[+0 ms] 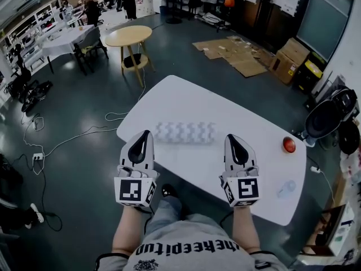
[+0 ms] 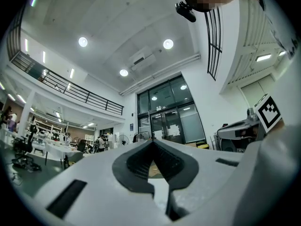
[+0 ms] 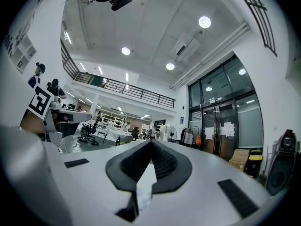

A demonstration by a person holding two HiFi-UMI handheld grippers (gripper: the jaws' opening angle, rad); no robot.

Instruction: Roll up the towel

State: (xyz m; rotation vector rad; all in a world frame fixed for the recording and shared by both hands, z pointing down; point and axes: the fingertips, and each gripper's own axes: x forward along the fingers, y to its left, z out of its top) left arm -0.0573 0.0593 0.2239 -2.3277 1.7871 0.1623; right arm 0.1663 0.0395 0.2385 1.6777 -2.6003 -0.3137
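white tabletop (image 1: 186, 97). the towel (image 1: 185, 132), rolled up, lies crosswise at its middle, just ahead of my two grippers and between them. my left gripper (image 1: 146, 133) and right gripper (image 1: 230, 137) hover over the near edge, the jaws of each pressed together on nothing. a small red round thing (image 1: 289, 145) sits at the right.

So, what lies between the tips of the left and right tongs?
In the head view, the towel on the white table shows between the left tongs and the right tongs, apart from both.
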